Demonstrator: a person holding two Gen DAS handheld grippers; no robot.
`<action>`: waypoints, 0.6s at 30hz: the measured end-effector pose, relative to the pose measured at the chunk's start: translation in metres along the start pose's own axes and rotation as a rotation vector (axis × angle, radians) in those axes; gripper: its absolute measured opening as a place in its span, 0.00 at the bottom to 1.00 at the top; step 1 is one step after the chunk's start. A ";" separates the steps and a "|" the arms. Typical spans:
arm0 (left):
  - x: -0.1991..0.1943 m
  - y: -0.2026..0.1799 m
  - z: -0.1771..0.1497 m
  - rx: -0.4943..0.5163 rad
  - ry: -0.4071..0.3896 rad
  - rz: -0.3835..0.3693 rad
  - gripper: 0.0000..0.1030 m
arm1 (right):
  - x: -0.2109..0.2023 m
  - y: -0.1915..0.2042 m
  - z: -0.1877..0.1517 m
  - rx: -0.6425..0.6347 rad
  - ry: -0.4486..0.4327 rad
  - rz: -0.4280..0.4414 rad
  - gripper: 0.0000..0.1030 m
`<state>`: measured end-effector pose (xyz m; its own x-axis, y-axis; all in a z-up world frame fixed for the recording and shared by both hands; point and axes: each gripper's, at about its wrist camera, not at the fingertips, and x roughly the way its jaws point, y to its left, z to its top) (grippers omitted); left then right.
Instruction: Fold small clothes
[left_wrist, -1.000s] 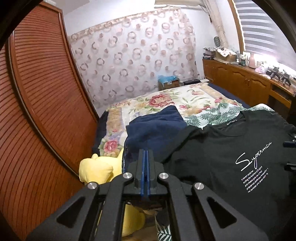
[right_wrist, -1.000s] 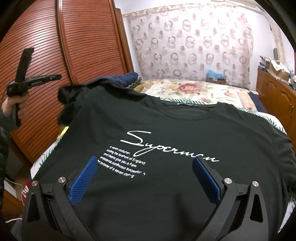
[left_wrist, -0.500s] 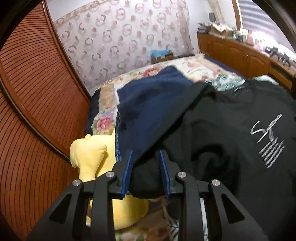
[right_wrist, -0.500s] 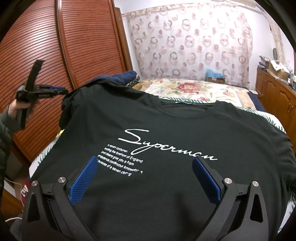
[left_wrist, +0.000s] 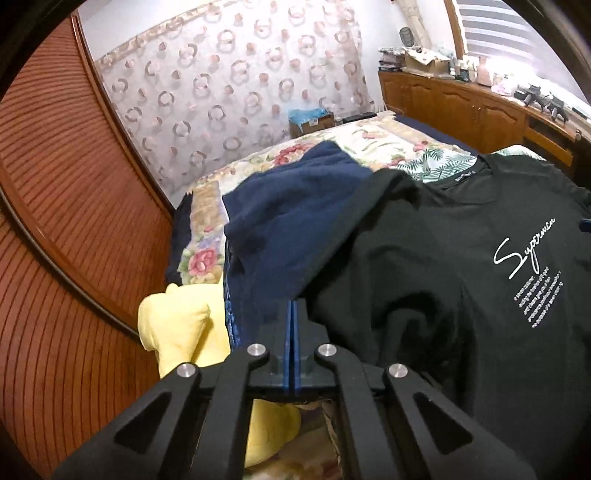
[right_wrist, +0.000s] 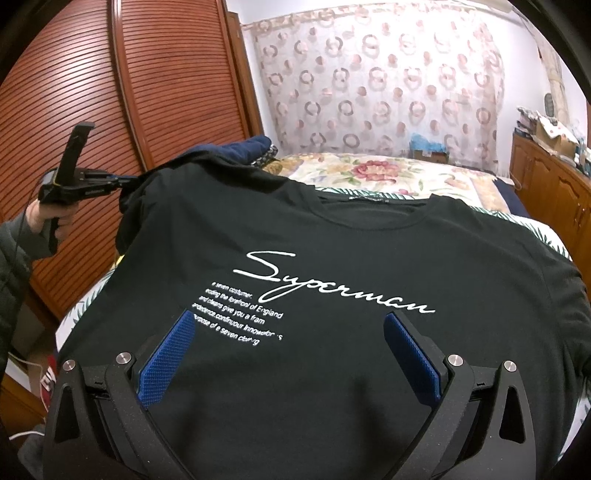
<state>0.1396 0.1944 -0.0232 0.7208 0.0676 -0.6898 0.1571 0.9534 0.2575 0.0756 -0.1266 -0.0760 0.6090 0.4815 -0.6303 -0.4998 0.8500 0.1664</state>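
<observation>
Right gripper (right_wrist: 288, 350) hovers over the lower front of the black T-shirt (right_wrist: 332, 258), blue pads spread wide, nothing between them. The shirt lies spread face up on the bed (right_wrist: 388, 173), white "Superman" print (right_wrist: 332, 288) upward, collar at the far side. Left gripper (left_wrist: 291, 314) has just snapped closed after a brief opening; its blue pads meet flat. From the right wrist view its tip (right_wrist: 127, 180) sits at the shirt's left sleeve edge, which bunches there; whether fabric is pinched, cannot tell. A hand (right_wrist: 48, 221) grips its handle. A navy garment (left_wrist: 295, 214) lies beyond the sleeve, a yellow plush (left_wrist: 177, 325) beside it. Further back: floral bedspread (left_wrist: 388, 136), ring-patterned curtain (right_wrist: 369, 85), slatted wooden doors (right_wrist: 166, 74).
</observation>
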 end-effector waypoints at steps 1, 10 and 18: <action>-0.005 0.001 0.002 -0.013 -0.008 -0.002 0.00 | 0.000 0.000 0.000 0.000 0.000 0.001 1.00; -0.071 -0.042 0.046 -0.009 -0.134 -0.158 0.00 | -0.003 -0.005 0.001 0.007 -0.011 -0.006 1.00; -0.074 -0.114 0.101 -0.004 -0.143 -0.363 0.04 | -0.018 -0.022 0.006 0.038 -0.045 -0.029 1.00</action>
<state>0.1369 0.0506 0.0670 0.7056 -0.3161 -0.6343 0.4167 0.9090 0.0106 0.0794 -0.1527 -0.0637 0.6502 0.4651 -0.6008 -0.4582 0.8708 0.1782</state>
